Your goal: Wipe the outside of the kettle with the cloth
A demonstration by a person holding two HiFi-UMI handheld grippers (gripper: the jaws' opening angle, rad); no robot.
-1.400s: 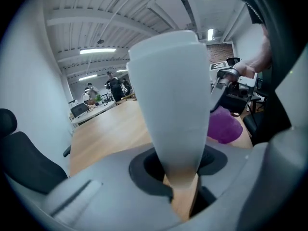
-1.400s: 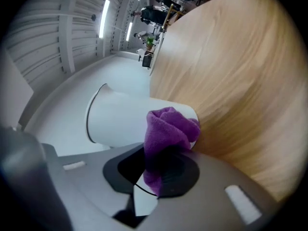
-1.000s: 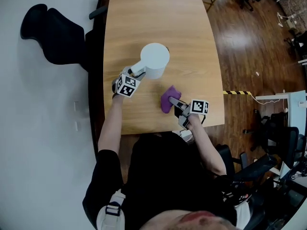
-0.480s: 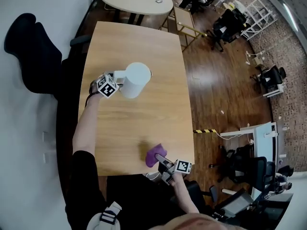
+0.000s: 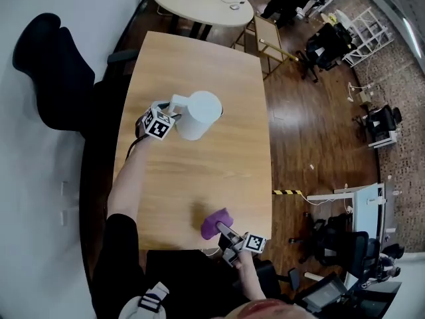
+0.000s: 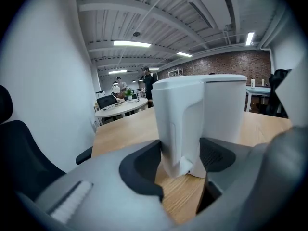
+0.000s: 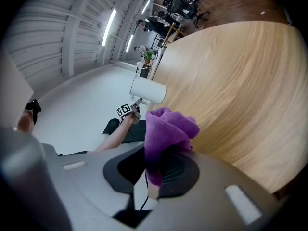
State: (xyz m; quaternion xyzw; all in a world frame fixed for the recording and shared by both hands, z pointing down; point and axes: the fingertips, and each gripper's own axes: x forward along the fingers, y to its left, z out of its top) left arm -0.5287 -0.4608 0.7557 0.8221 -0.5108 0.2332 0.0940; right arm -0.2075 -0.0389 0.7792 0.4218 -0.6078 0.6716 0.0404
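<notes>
While the left tongs (image 5: 171,111) straddle the handle (image 6: 183,124) of a white kettle (image 5: 199,113), their jaws stand wide apart and have just been opening. The handle sits in the gap between the pads, which do not appear to squeeze it. The kettle stands upright on a light wooden desk (image 5: 199,178), toward the far left of the desk in the head view. Well apart from it, by the desk's near edge, the right tongs (image 5: 226,231) are clamped on a purple cloth (image 5: 214,222). A bunched fold is pinched between the pads and the rest puffs out ahead of the jaws. Whether the cloth rests on the desk or hangs just above it cannot be told. Cloth and kettle are not touching, so no wiping is under way; this looks like the set-up step, with the kettle placed and the cloth in hand. The next move probably calls for carrying the cloth across the desk to the kettle's side wall. The left tongs would likely need to close on the handle to steady the kettle, so that the rubbing neither slides nor tips it. The soft, loose front of the cloth, not the hard jaws, should meet the wall.
</notes>
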